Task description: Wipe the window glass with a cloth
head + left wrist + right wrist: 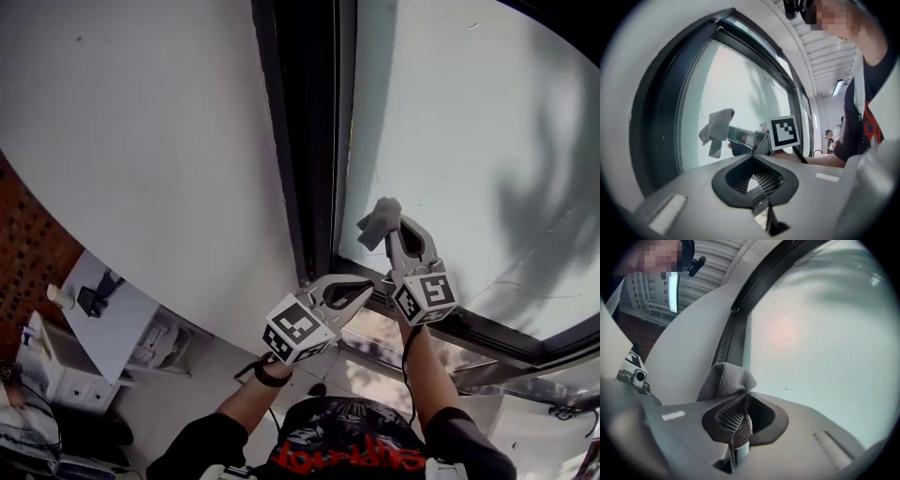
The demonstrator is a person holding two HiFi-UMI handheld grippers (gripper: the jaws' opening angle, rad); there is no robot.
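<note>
Grey cloth (pixel 378 223) on pale blue-green window glass (pixel 469 141). Black frame (pixel 314 141), white wall (pixel 141 141). Black-and-white squares on light grey left gripper (pixel 377 282) and right gripper (pixel 394 222). Black shirt (pixel 352 441), red print.

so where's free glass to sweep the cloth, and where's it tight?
Free: window glass above and right of the cloth, between the dark frame post and bottom rail. Crowded: lower-left corner, right tongs gripping the cloth, left tongs close beside.

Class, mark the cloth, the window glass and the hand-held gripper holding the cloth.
cloth (pixel 717 125): left gripper view, middle of the bunched fabric.
window glass (pixel 450 131): head view, bare pane above the cloth.
right hand-held gripper (pixel 395 225): head view, jaw tips pinching the cloth.
</note>
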